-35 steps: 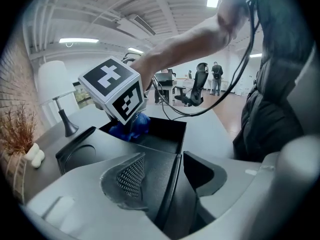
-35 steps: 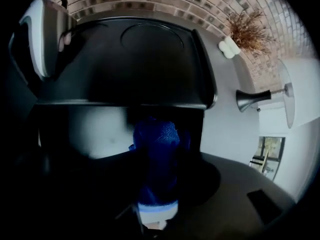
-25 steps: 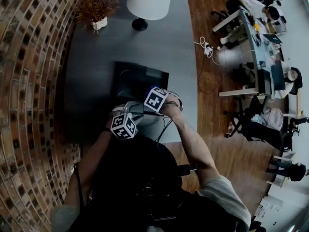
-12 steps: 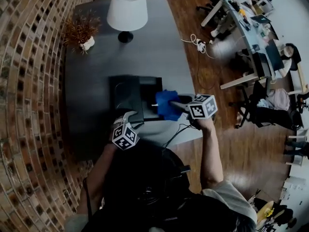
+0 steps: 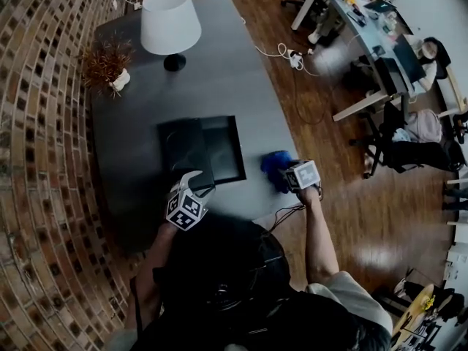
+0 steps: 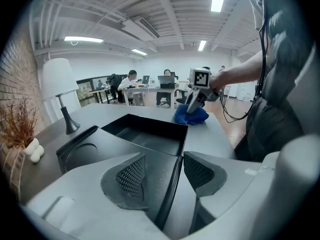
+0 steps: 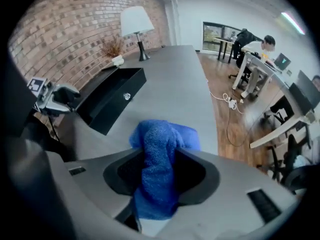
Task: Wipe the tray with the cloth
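The left gripper [image 6: 165, 175] was clamped on the near rim of the tray [image 5: 221, 149], apparently to steady it. Right of the tray, the right gripper [image 7: 159, 173] had just been opening its jaws around the blue cloth [image 5: 275, 168], likely to set it down.

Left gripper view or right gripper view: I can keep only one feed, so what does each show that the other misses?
Left only: the tray's open inside, its near rim gripped between the left gripper's jaws. Right only: the blue cloth between the right gripper's jaws, which have just been opening, and the tray's outer wall. Both: tray, cloth, lamp, grey table.
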Tool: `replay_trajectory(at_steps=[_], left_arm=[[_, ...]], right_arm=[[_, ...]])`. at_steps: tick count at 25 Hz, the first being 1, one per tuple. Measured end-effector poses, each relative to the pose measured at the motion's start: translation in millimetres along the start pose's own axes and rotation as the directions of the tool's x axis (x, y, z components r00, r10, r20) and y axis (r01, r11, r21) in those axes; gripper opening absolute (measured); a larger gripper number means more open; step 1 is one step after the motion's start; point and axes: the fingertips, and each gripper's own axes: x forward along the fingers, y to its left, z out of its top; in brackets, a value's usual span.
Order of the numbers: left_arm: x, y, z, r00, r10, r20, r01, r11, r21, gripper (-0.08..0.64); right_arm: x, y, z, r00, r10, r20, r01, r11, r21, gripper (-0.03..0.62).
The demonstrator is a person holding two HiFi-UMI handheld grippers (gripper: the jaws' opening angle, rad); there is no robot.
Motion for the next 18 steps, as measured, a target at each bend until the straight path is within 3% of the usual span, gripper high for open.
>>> replay_trajectory(at_steps=[2,4,6,8,9,11,13,14,16,18], left_arm=[[-5,2,5,0.999,-0.003,0.038,0.004,0.999,-0.04,0.243],[-16,10,13,0.995,0.02,0.1,-0.01,0.995,-0.104,0.244],[-32,25,17,0.985,0.077,0.152,-0.048,0.981,-0.186,0.244],[-51,48,10,0.969,0.165,0.182,-0.105,0.949,-0.298,0.244],[-61,62,4,0.956,0.217,0.197,-0.133,0.92,-0.369,0.244],[-80,88,-12,0.922,0.317,0.223,-0.157,0.831,-0.534,0.244],[-89,109,-30,0.898,0.377,0.224,-0.14,0.73,-0.669,0.244],[-89,117,-37,0.894,0.39,0.22,-0.127,0.693,-0.709,0.244],[-82,130,-41,0.895,0.389,0.216,-0.105,0.657,-0.746,0.246],[-75,132,-43,0.901,0.379,0.212,-0.093,0.645,-0.759,0.259]], right_arm=[[16,-3,-14,0.998,-0.049,-0.033,0.046,0.997,-0.069,0.216],[15,-6,-17,0.996,-0.077,-0.054,0.069,0.988,-0.139,0.379],[-5,-4,-6,0.996,-0.079,-0.04,0.07,0.98,-0.185,0.434],[-32,7,21,0.998,-0.052,0.044,0.061,0.976,-0.21,0.436],[-44,19,38,0.994,-0.012,0.105,0.035,0.976,-0.215,0.436],[-52,59,71,0.964,0.147,0.223,-0.102,0.974,-0.202,0.432],[-39,108,92,0.901,0.331,0.281,-0.297,0.942,-0.158,0.385],[-27,126,99,0.874,0.392,0.286,-0.369,0.92,-0.134,0.383],[2,144,108,0.859,0.439,0.265,-0.429,0.898,-0.096,0.383],[24,149,109,0.864,0.442,0.24,-0.442,0.895,-0.057,0.383]])
